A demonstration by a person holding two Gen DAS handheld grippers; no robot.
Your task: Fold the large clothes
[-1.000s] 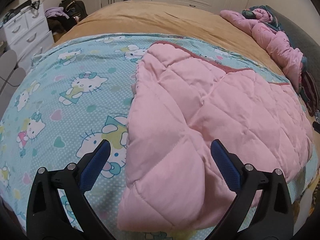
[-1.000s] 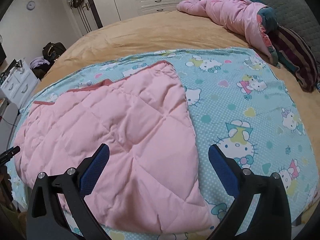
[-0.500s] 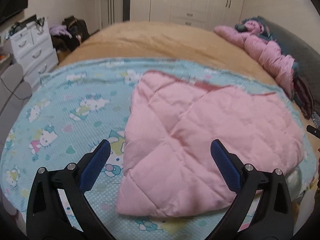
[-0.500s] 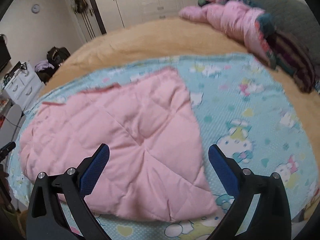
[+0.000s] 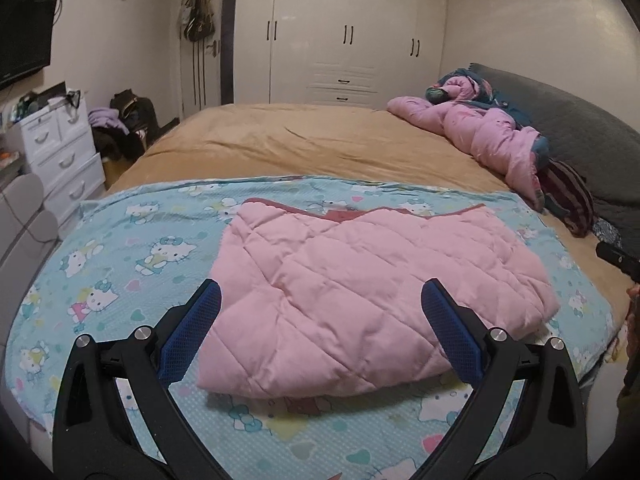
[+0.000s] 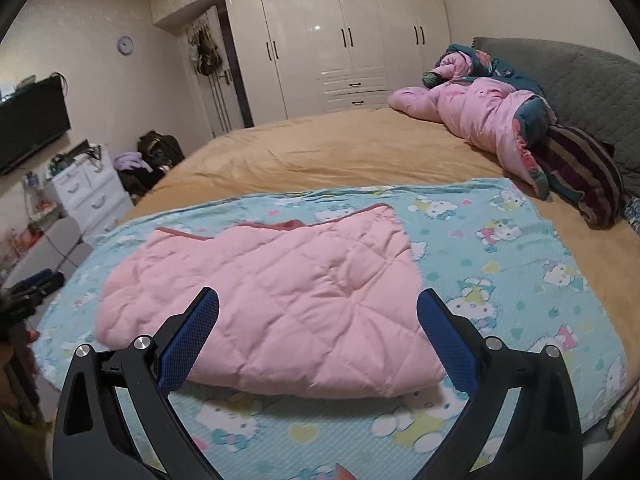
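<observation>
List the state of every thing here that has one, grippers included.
Left gripper: open, empty.
Right gripper: open, empty.
Pink quilted garment: folded, lying flat on the cartoon-cat sheet.
Pink duvet: bunched by the headboard.
Wardrobe doors: closed.
White dresser drawers: closed.

A home bedroom. A wide bed (image 5: 320, 148) with a tan cover fills the middle; a glossy white wardrobe (image 5: 344, 32) stands at 12 o'clock, a white chest of drawers (image 5: 60, 148) at 9 o'clock under a wall-mounted television (image 5: 24, 44), and a round wall clock (image 6: 125, 45) hangs at 10 o'clock.
</observation>
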